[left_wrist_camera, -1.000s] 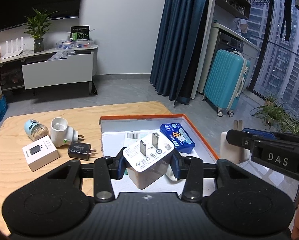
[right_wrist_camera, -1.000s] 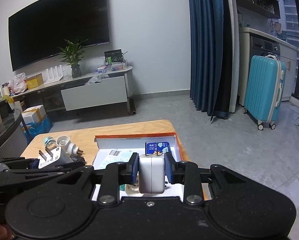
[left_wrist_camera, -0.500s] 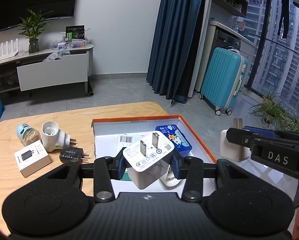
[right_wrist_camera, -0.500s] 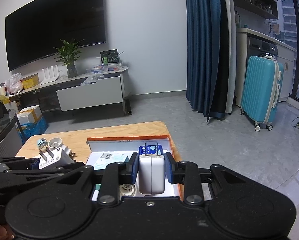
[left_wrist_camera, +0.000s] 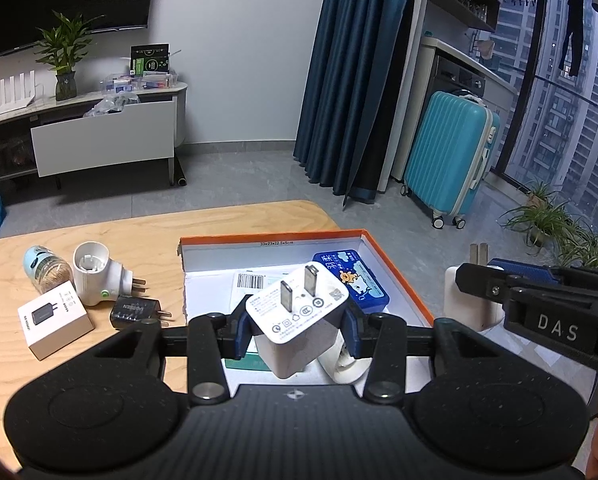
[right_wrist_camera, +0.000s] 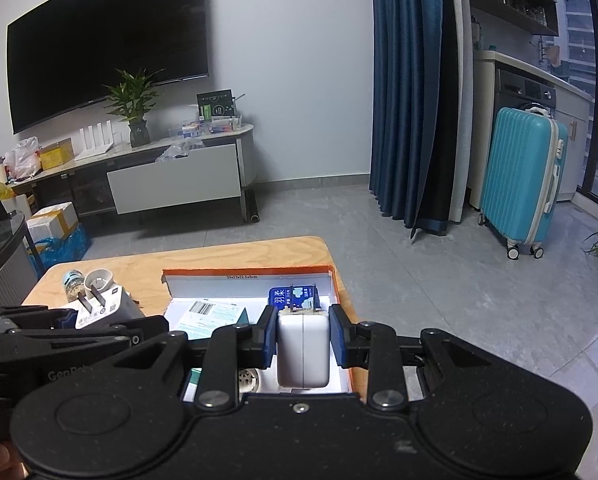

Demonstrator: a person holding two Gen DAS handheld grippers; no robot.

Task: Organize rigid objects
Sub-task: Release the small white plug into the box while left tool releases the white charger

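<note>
A blue case and papers are seen in the orange-rimmed box on the table. White chargers are clamped above it by the left gripper and right gripper. A black charger, white carton and jar lie left of the box.

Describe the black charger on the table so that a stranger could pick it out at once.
Start at the wooden table, on the bare wood left of the orange-rimmed box. The black charger lies closest to the box wall, prongs toward it, just below the white plug-in device. It is the only black item in that cluster.
</note>
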